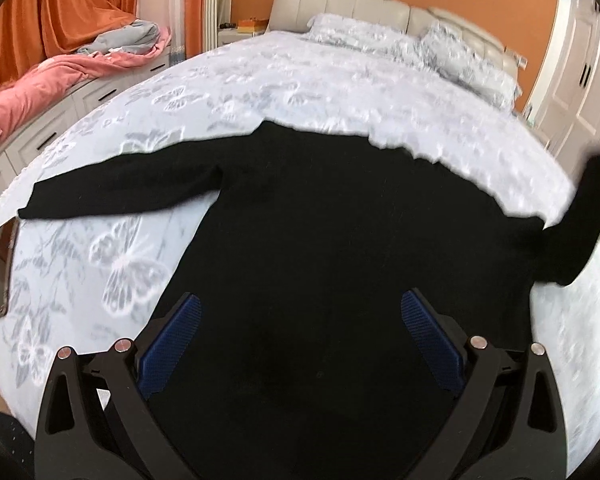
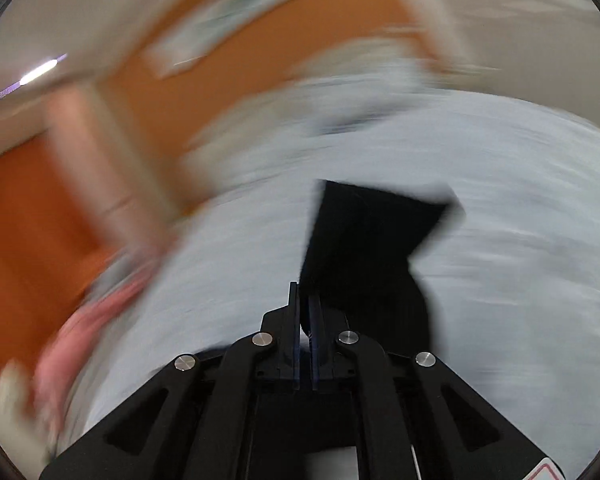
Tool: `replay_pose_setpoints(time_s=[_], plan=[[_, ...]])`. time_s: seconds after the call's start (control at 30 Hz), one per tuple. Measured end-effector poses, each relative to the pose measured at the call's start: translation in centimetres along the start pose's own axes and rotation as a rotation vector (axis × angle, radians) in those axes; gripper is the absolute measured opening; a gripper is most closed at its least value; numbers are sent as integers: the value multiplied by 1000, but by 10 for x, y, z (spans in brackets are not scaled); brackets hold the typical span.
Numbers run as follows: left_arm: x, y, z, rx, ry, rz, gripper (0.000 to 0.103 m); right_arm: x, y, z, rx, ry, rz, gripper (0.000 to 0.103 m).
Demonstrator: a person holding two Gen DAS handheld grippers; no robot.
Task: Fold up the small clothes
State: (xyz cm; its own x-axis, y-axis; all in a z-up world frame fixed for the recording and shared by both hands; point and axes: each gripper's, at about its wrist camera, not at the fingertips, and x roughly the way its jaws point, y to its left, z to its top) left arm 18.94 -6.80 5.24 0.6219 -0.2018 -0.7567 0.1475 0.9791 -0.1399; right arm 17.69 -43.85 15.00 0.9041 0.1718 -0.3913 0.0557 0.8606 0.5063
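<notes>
Black long-sleeved knit top (image 1: pixel 320 240) is lying spread flat on the butterfly-print bed (image 1: pixel 260 80), one sleeve outstretched. Right gripper (image 2: pixel 305 320) is pinching the other black sleeve (image 2: pixel 364 240) aloft between pressed-together fingers; left gripper (image 1: pixel 300 340) is hovering, fingers spread. Folding seems barely started: both sleeves and body are left.

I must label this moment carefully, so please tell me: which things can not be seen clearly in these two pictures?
- Right wrist view: motion blur smears the room; only the black knit sweater in the shut right claw reads.
- Left wrist view: the sweater's hem is hidden behind the open left claw.
- Left wrist view: the sweater's lifted sleeve end is blurred near the right edge.
</notes>
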Motion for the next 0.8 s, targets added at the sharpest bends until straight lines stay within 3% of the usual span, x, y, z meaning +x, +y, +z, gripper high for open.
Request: replay_pose_setpoints(time_s=[0.07, 0.1, 0.17, 0.23, 0.37, 0.43, 0.53, 0.63, 0.7, 0.73, 0.77, 0.8], plan=[[2, 0, 13, -38, 5, -34, 98, 49, 58, -29, -100, 114, 93, 12], [6, 1, 20, -65, 16, -69, 98, 69, 73, -46, -136, 162, 87, 22], [20, 4, 36, -150, 73, -140, 98, 93, 78, -72, -147, 234, 36, 26], [37, 9, 48, -216, 116, -190, 98, 86, 61, -84, -113, 239, -24, 26], [82, 6, 66, -266, 183, -225, 98, 34, 9, -104, -67, 200, -266, 55], [110, 0, 69, -308, 255, -221, 98, 16, -23, -117, -29, 233, -380, 55], [138, -5, 69, -404, 319, -248, 98, 13, -57, -131, 18, 279, -444, 55], [154, -7, 59, -484, 336, -269, 92, 27, -62, -137, 51, 297, -428, 55], [151, -13, 63, -450, 299, -282, 63, 31, -64, -140, 59, 302, -413, 55], [152, -20, 68, -411, 297, -348, 29, 37, -65, -139, 56, 305, -408, 55], [154, -25, 72, -387, 312, -403, 1, 45, -61, -138, 48, 307, -406, 55], [150, -29, 79, -367, 310, -435, 0, 50, -67, -143, 46, 308, -407, 55]])
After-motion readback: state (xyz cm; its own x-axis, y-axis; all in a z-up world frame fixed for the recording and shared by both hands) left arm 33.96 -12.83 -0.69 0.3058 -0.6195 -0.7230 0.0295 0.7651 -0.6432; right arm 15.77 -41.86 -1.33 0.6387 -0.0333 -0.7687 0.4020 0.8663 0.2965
